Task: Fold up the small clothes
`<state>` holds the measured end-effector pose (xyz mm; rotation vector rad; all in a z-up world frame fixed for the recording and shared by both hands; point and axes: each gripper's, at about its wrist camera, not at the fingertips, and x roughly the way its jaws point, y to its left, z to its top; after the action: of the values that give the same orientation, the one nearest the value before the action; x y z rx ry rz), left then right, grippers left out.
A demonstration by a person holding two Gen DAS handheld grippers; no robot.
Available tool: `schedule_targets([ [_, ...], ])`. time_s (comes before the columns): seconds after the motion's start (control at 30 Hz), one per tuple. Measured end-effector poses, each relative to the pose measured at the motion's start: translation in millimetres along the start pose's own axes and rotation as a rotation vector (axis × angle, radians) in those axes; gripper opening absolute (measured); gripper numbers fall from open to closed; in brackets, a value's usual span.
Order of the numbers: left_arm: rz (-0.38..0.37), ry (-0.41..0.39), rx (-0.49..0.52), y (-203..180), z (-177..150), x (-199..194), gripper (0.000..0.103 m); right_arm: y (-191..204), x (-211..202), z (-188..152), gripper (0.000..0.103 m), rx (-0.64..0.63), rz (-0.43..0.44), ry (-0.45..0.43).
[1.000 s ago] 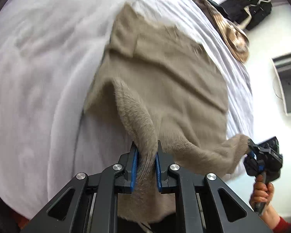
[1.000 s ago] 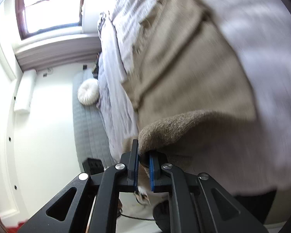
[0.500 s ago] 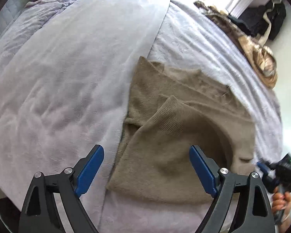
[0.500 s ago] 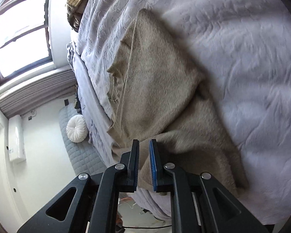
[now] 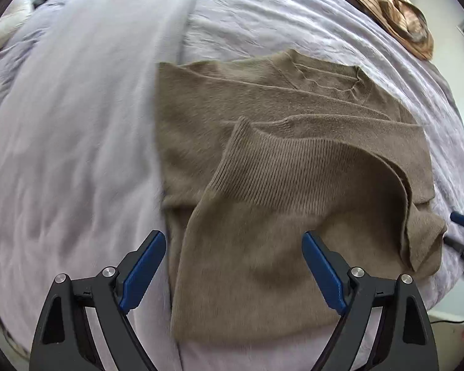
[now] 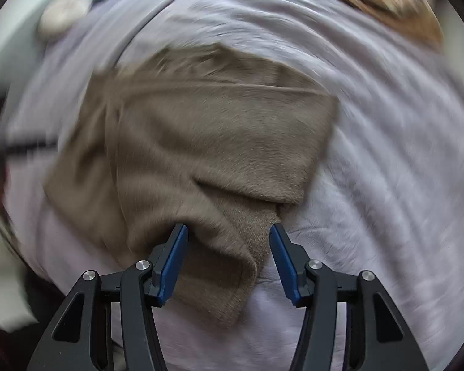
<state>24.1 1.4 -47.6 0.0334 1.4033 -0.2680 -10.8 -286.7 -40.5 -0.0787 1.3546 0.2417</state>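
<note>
On the pale lilac bedspread (image 5: 263,21) we see a brown, striped heap of cloth (image 5: 396,9) bunched at the far right edge, well apart from our work, and a round white cushion (image 5: 6,27) off at the far left beyond the bed. A smoother lilac blanket (image 5: 77,123) overlaps the bedspread on the left, its edge running just beside the sweater. Nothing lies across the sweater itself.

The tan knitted sweater (image 5: 294,160) rests flat on the bed, collar toward the far side, with its ribbed hem folded up over the body and one sleeve end bunched at the right edge.

Our left gripper (image 5: 233,266) points steeply down over the near part of the sweater, its jaws spread wide and released, the blue pads clear of the cloth. Our right gripper (image 6: 229,253) also aims down, above the sweater's near corner; its jaws have just been opening, and a loose flap of the knit lies below the gap between them without being pinched. That view is blurred. In the left view the right gripper shows only as a blue tip at the right edge.
</note>
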Motion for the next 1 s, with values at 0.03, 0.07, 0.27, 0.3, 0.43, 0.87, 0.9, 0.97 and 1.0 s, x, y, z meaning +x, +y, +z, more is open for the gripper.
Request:
schedule_targets([
  [0.03,-0.015,0.022,0.028,1,10,10,0.09,16,3,-4,0.06,-0.095,-0.058,0.009],
  [0.07,-0.022,0.045,0.045,2,17,18,0.09,23,5,-7,0.06,-0.137,-0.093,0.011],
  [0.27,-0.106,0.15,0.106,-3,40,55,0.09,69,28,-10,0.06,-0.402,-0.341,-0.036],
  [0.3,-0.107,0.152,0.115,-5,42,58,0.09,77,32,-8,0.06,-0.439,-0.356,-0.045],
  [0.43,-0.124,0.138,0.116,-9,44,62,0.078,107,47,4,0.058,-0.579,-0.373,-0.072],
  [0.87,-0.208,-0.08,-0.012,9,37,-14,0.012,-31,-16,52,0.011,0.374,0.144,-0.156],
  [0.9,-0.212,-0.096,-0.014,10,39,-21,0.012,-35,-21,56,0.011,0.381,0.154,-0.166],
  [0.97,-0.214,-0.152,-0.018,10,48,-38,0.007,-40,-34,66,0.011,0.378,0.168,-0.2],
  [1.0,-0.205,-0.183,-0.019,9,54,-46,0.007,-38,-38,70,0.011,0.375,0.171,-0.212],
])
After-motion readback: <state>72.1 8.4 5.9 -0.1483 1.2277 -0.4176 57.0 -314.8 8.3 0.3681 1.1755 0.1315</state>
